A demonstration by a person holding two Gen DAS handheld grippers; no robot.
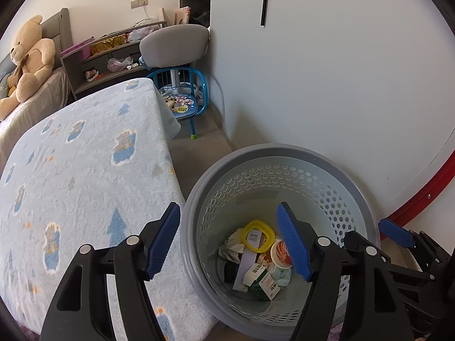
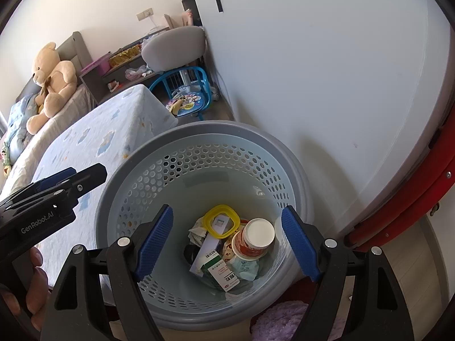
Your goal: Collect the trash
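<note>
A grey perforated waste basket (image 1: 284,153) (image 2: 199,130) stands on the floor beside the bed. Inside lie a yellow ring lid (image 1: 257,237) (image 2: 221,221), a red and white cup (image 2: 254,238) (image 1: 280,254), a green and white medicine box (image 2: 223,277) (image 1: 263,281), crumpled paper (image 2: 197,231) and a flat white carton (image 1: 246,267). My left gripper (image 1: 229,244) is open and empty over the basket's left rim. My right gripper (image 2: 227,244) is open and empty above the basket's middle. The left gripper also shows at the left of the right wrist view (image 2: 57,193).
A bed with a blue-patterned blanket (image 1: 85,170) (image 2: 108,139) lies left of the basket. A teddy bear (image 1: 28,56) sits at its head. A blue child's chair (image 1: 182,99), a grey chair and a cluttered shelf stand behind. A white wall (image 1: 341,85) and red frame (image 2: 412,199) are on the right.
</note>
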